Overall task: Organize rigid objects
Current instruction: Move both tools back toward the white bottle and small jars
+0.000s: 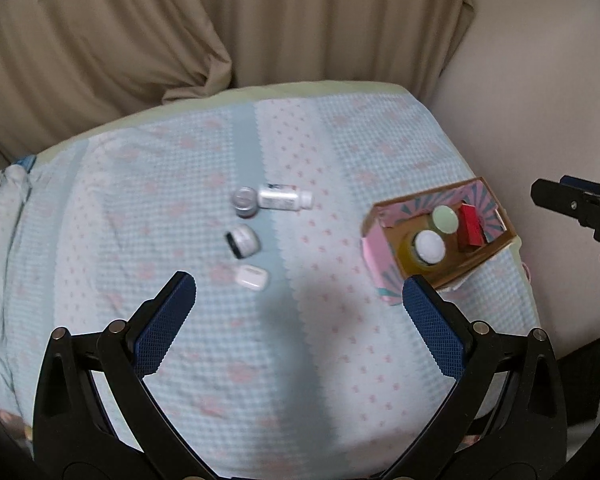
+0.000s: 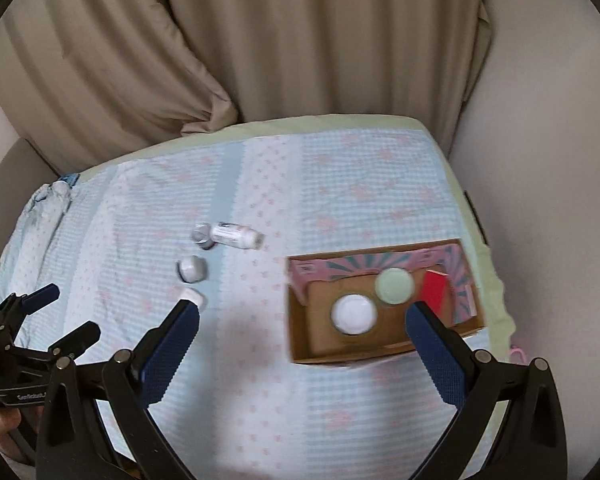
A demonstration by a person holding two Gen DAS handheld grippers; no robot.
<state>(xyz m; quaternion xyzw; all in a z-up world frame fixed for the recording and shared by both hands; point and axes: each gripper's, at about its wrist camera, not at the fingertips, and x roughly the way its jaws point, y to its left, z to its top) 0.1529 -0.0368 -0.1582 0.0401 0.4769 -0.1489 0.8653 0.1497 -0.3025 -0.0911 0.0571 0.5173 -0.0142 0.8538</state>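
On the blue checked cloth lie a white bottle (image 1: 284, 197) on its side, a silver-lidded jar (image 1: 244, 201), a small jar (image 1: 242, 241) tipped on its side, and a white earbud-like case (image 1: 253, 276). They also show in the right wrist view: bottle (image 2: 236, 235), silver jar (image 2: 201, 236), small jar (image 2: 192, 269), case (image 2: 192, 295). A cardboard box (image 1: 496, 256) (image 2: 300, 344) at the right holds a white-lidded jar (image 1: 429, 246) (image 2: 353, 313), a green-lidded jar (image 1: 445, 219) (image 2: 394, 286) and a red box (image 1: 470, 229) (image 2: 435, 290). My left gripper (image 1: 298, 292) is open and empty. My right gripper (image 2: 302, 316) is open and empty above the cloth.
Beige curtains (image 1: 140, 32) hang behind the table. A pale wall (image 1: 540, 80) stands at the right. The cloth's far edge (image 1: 300, 88) and right edge lie close to the box.
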